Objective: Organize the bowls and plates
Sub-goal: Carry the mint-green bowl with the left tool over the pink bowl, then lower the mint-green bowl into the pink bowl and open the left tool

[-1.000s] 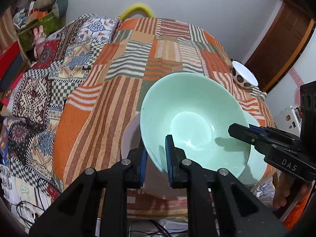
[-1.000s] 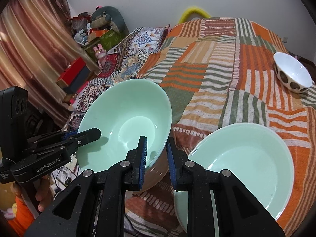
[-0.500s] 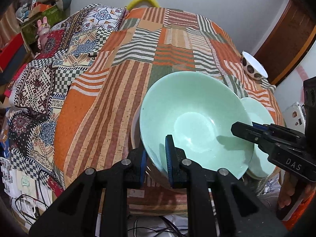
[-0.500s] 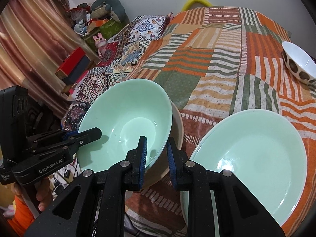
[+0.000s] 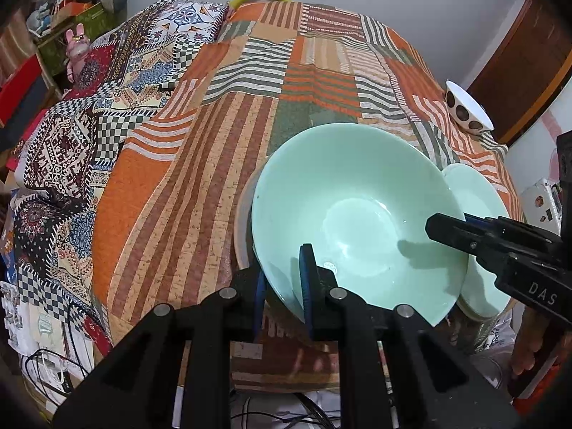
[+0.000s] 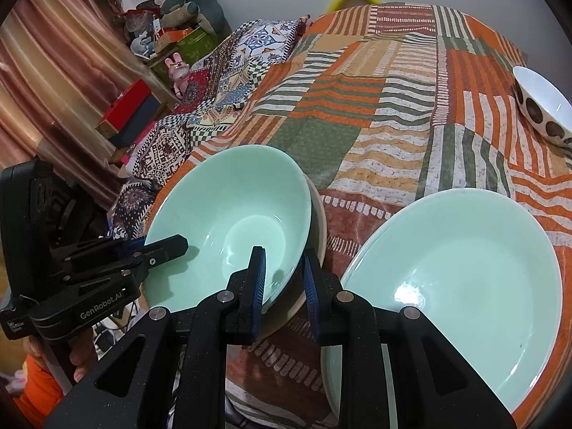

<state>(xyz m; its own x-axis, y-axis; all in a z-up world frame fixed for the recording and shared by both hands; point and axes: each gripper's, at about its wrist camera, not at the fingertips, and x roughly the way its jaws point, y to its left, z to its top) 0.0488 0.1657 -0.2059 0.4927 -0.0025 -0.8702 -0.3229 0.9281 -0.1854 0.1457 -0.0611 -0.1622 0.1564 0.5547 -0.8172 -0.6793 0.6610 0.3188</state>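
Observation:
A mint green bowl (image 5: 357,214) (image 6: 232,214) is held by its rim from two sides, slightly tilted, sitting in a beige bowl (image 5: 243,221) (image 6: 318,228) on the patchwork cloth. My left gripper (image 5: 282,293) (image 6: 168,246) is shut on the near rim in its own view. My right gripper (image 6: 284,279) (image 5: 439,228) is shut on the opposite rim, one pad inside the bowl and one outside. A mint green plate (image 6: 464,268) (image 5: 479,207) lies flat right beside the bowls. A white bowl with brown spots (image 6: 543,107) (image 5: 464,111) stands farther back on the right.
The striped orange and green cloth (image 5: 286,82) covers the surface, with a patterned quilt (image 5: 118,100) on its left side. Boxes and toys (image 6: 171,46) crowd the far left by a curtain. Cables (image 5: 53,368) lie below the front edge. A hand (image 6: 78,354) holds the left gripper.
Both grippers have come down with the green bowl, which now sits lower in the beige bowl. The green plate has not moved.

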